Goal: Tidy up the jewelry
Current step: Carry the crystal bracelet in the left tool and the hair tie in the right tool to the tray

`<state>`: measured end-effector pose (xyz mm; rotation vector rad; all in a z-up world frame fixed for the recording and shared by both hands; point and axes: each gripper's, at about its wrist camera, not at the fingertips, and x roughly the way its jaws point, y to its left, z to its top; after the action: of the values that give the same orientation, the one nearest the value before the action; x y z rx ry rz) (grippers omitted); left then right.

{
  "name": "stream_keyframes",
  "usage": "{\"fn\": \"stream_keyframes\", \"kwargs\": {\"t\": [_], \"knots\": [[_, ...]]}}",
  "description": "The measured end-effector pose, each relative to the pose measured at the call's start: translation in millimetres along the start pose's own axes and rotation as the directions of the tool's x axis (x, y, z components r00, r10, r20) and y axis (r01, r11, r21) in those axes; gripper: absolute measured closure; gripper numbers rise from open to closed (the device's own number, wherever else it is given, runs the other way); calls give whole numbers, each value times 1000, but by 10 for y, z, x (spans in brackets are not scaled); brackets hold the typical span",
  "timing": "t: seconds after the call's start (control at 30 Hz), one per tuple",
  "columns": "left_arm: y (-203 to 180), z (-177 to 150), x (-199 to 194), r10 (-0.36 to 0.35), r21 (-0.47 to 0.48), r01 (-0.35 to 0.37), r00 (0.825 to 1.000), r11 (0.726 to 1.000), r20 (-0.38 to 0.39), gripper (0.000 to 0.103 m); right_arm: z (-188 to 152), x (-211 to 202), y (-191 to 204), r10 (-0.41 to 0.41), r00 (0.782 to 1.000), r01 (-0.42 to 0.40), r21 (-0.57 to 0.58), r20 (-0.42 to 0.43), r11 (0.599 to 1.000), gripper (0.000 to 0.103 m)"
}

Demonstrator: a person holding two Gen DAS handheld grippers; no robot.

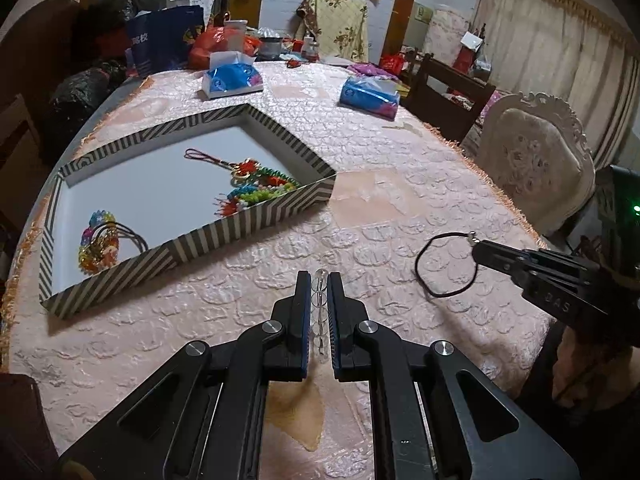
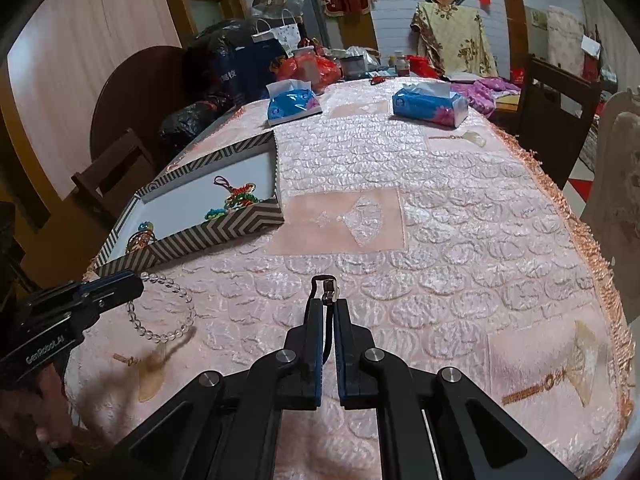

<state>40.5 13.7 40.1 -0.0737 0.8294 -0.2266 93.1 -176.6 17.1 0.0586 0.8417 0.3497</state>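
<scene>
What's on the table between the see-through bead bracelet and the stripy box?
Nothing but bare pink tablecloth. The right wrist view shows the clear bead bracelet hanging from the left gripper, near the striped box.

From my end the tablecloth [image 1: 400, 208] looks like shiny pink satin, puckered all over in a quilted scale pattern, with smooth flat patches and a frayed fringe. The tray box [image 1: 256, 224] reads as matt striped cardboard with a plain smooth white inside. The clear bead bracelet [image 2: 164, 308] is glassy and glossy. The black cord bracelet [image 1: 444, 264] looks like matt elastic with a small shiny metal clasp. Both the left gripper [image 1: 319, 280] and the right gripper [image 2: 329, 304] are matt black plastic with bright metal pins. The tissue packs [image 2: 430, 104] have glossy plastic wrap.
</scene>
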Motion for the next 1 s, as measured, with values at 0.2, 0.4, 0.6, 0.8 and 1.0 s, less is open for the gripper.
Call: {"fn": "stream_keyframes", "kwargs": {"t": [0.2,0.4,0.6,0.8,1.0], "knots": [[73,-9,-78,20,-20,-20,1000,1000,13,97,-59,-55,45,-26,1000,26,3,-12,1000,99],[134,-24,-170,36,-30,-35,999,999,25,97,-80,-87,59,-30,999,30,9,-14,1000,99],[166,-16,-248,46,-41,-44,998,998,35,97,-89,-106,95,-32,999,32,0,-16,1000,99],[217,-13,-318,55,-51,-53,997,997,46,97,-84,-116,157,-35,999,35,-13,-16,999,99],[284,9,-382,65,-65,-61,996,996,56,97,-50,-129,235,-38,999,37,-24,-13,999,99]]}}
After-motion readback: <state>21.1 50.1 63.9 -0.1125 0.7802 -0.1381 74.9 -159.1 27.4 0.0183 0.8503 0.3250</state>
